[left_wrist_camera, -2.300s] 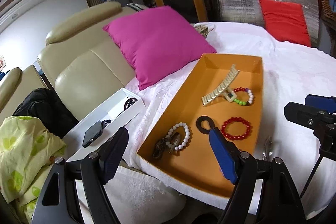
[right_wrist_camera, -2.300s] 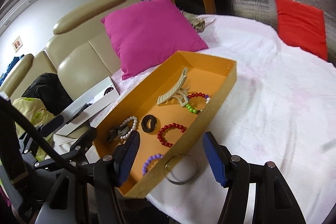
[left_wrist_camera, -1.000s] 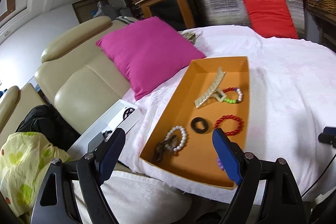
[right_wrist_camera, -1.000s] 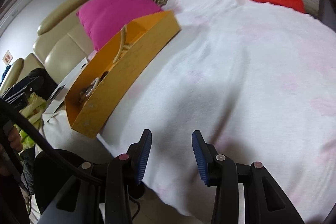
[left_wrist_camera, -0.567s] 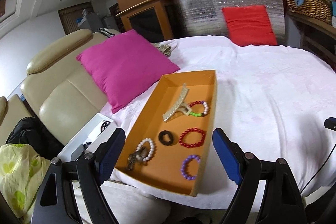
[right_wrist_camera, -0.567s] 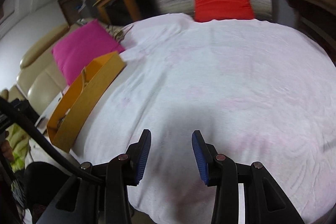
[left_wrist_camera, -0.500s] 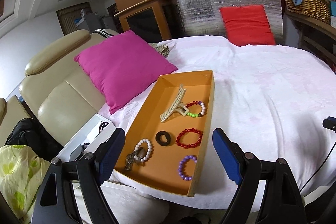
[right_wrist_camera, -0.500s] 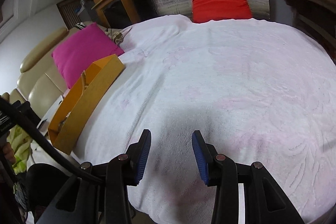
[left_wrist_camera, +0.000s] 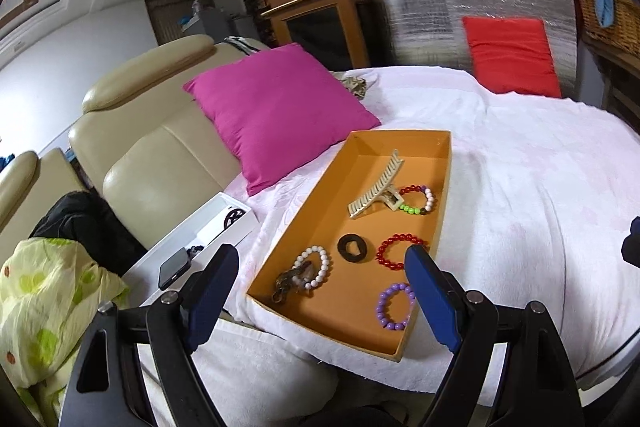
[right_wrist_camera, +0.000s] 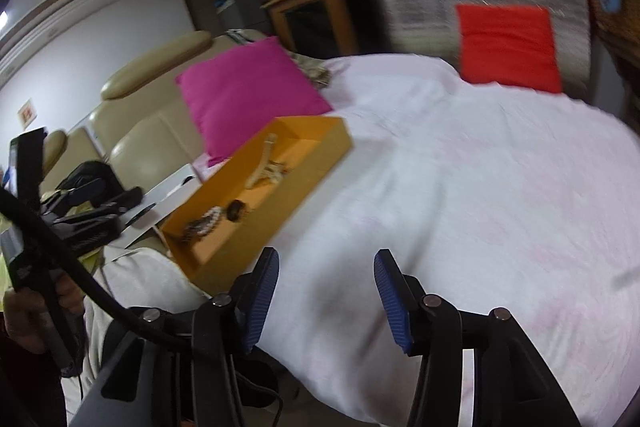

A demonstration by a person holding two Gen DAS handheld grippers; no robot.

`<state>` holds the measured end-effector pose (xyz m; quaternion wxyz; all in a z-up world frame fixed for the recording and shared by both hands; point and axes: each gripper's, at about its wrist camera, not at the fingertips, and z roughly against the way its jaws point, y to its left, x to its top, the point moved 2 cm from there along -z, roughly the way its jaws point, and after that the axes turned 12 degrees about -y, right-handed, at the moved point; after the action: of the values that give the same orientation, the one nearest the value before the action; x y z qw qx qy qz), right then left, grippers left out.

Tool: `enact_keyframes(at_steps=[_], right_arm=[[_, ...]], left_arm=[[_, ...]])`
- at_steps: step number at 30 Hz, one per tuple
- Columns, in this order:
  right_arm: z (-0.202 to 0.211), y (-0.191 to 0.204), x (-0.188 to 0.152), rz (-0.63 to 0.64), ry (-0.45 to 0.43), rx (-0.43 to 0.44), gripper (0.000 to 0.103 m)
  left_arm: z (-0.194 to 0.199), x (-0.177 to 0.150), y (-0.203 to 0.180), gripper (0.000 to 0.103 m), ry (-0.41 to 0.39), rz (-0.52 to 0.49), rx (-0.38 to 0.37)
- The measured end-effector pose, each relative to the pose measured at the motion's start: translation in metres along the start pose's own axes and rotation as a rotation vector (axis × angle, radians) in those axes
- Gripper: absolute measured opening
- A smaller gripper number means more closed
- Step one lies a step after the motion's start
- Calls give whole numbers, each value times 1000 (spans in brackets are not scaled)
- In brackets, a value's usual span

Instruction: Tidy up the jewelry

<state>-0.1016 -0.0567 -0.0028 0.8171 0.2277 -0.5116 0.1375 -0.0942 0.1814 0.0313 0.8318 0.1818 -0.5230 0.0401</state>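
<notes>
An orange tray [left_wrist_camera: 312, 203] lies on the white-covered table [left_wrist_camera: 520, 187]. In it are a cream hair claw [left_wrist_camera: 374, 189], a multicolour bead bracelet [left_wrist_camera: 422, 197], a red bead bracelet [left_wrist_camera: 394, 253], a purple bead bracelet [left_wrist_camera: 394, 307], a black ring [left_wrist_camera: 352, 247], a white bead bracelet [left_wrist_camera: 314, 265] and a dark brooch [left_wrist_camera: 286, 281]. My left gripper [left_wrist_camera: 320, 299] is open and empty, held back from the tray's near end. My right gripper [right_wrist_camera: 326, 299] is open and empty over bare cloth, right of the tray [right_wrist_camera: 320, 163]. The right wrist view is blurred.
A magenta cushion [left_wrist_camera: 276, 111] leans on a beige sofa [left_wrist_camera: 152, 147] behind the tray. A white box [left_wrist_camera: 208, 231] with a phone [left_wrist_camera: 174, 267] lies left of the tray. A red cushion [left_wrist_camera: 512, 55] sits at the table's far edge.
The right gripper swung from the tray's right side out over bare cloth, and now turns back left so the tray shows again. The left gripper drew back and up; the purple bracelet came into view.
</notes>
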Motion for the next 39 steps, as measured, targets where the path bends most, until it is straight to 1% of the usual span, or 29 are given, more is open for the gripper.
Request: enact_keyframes(at_steps=[4,7,11,16,20,26,33,39], right_arm=[[2,38,17,47,-38,29,61],[1,63,30,77,-58,43,62],[-7,92,41,110,-56,45,62],[-11,117,48,122,-61,45,62],[-8,126,52,116,-68,48,62],[-1,138,56,141,-77,51,62],[2,143,56,150,-68,34,62],[6,148,55,155,-69,37,62]], left_arm=[[2,0,14,85,3,32,26],[4,-1,24,85,9,59,46],[8,-2,39,85,14,92,69],[15,-2,51,85,9,112,82],[20,1,56,85,0,119,93],[29,7,63,85,-21,131,109],[40,14,68,85,-43,131,121],[48,16,74,85,-58,138,127]])
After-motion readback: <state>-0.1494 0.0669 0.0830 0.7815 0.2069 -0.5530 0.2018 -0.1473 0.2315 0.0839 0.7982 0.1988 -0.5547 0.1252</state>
